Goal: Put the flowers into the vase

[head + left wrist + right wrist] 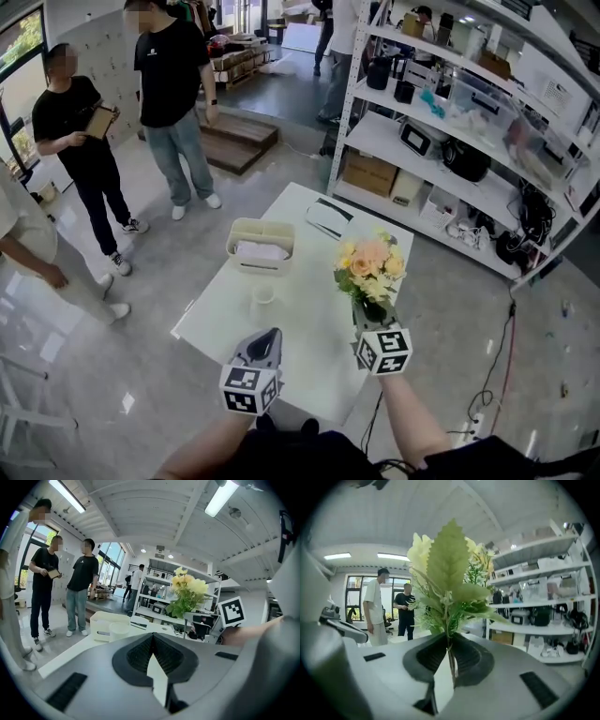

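right gripper (449,657) clamps the flowers (448,571) by the stems, blooms standing above it; left gripper (153,644) clenched, empty.

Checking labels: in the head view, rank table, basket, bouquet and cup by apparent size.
1. Table.
2. Basket and bouquet look alike. The bouquet is held above the table, nearer the camera, so ranking them is unsure.
3. Cup.

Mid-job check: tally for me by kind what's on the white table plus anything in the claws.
flower bunch: 1, clamped by its stem in the right claw
small white vase: 1, empty
cream bin: 1
flat white item with a dark edge: 1
Total: 4
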The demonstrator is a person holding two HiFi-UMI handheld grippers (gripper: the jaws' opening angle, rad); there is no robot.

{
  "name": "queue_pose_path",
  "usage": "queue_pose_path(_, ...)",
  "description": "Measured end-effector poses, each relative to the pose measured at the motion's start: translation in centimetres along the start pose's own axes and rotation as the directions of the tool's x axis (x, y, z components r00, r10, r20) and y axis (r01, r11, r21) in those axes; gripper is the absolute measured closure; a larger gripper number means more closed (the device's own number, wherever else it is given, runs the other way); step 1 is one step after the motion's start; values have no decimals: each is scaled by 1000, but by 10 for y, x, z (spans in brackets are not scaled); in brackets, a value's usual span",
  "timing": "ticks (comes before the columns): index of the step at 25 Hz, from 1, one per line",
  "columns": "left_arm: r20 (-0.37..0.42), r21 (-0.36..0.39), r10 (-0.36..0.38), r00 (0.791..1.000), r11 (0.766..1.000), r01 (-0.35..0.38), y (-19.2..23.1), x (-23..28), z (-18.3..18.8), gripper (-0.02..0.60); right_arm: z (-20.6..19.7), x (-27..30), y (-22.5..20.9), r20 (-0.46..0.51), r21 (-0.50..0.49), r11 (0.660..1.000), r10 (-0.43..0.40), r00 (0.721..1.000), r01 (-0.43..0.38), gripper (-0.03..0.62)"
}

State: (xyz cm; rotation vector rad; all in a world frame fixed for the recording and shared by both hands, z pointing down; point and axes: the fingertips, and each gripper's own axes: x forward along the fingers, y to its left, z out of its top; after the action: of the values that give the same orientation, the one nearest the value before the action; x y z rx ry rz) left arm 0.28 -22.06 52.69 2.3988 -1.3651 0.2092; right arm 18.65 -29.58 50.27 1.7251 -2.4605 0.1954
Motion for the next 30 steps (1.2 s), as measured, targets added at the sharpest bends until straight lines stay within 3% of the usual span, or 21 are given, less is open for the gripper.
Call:
queue_pose_path(3,10,5,-4,1000,1000,4,-2,-1,3,575,23,-19,16,117,-64,998,-10,993,17,549)
queue_pose_path(6,17,9,-8,1000,1000,8,-5,-3,4,575,30,-30,26,158,-76,997,-8,987,20,551)
queue_pose_path(20,46,25,-3,999,1000,1,-1,-11,12,575,32,-36,46,168,-91,996,15,986,0,551)
queue_pose_path(30,59,2,85,995,996,-86,32,-34,10,575,19,-11,117,140,-80,986,155,978,-145,551)
